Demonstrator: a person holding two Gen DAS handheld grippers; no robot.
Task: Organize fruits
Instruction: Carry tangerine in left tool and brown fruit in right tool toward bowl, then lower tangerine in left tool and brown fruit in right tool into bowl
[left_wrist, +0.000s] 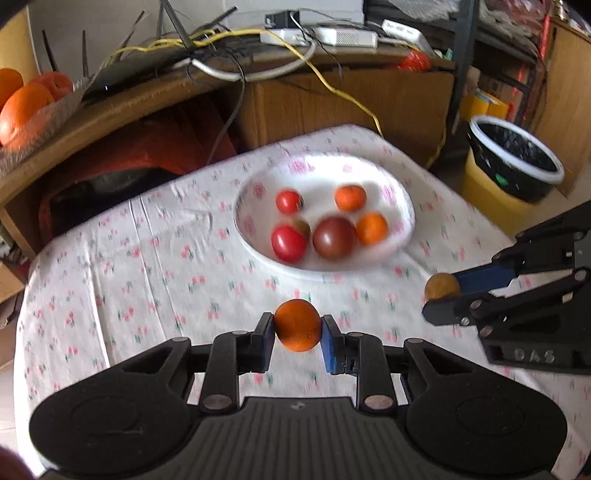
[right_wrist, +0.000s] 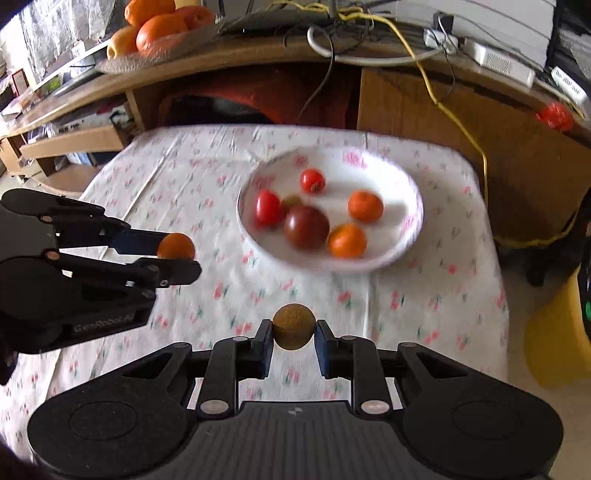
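My left gripper (left_wrist: 297, 325) is shut on a small orange fruit (left_wrist: 297, 325), held above the flowered tablecloth in front of the white bowl (left_wrist: 400, 199). My right gripper (right_wrist: 294, 326) is shut on a round brown fruit (right_wrist: 294, 326). Each gripper shows in the other's view: the right one (left_wrist: 441, 295) with the brown fruit (left_wrist: 441, 286), the left one (right_wrist: 177, 254) with the orange fruit (right_wrist: 176, 245). The bowl (right_wrist: 412, 192) holds two red tomatoes (right_wrist: 267, 207), a dark tomato (right_wrist: 306, 226) and two small oranges (right_wrist: 365, 205).
A wooden desk (left_wrist: 110, 110) behind the table carries cables, a router and a glass dish of large oranges (right_wrist: 159, 26). A yellow bin with a black liner (left_wrist: 513, 162) stands right of the table. The tablecloth (left_wrist: 129, 266) lies flat left of the bowl.
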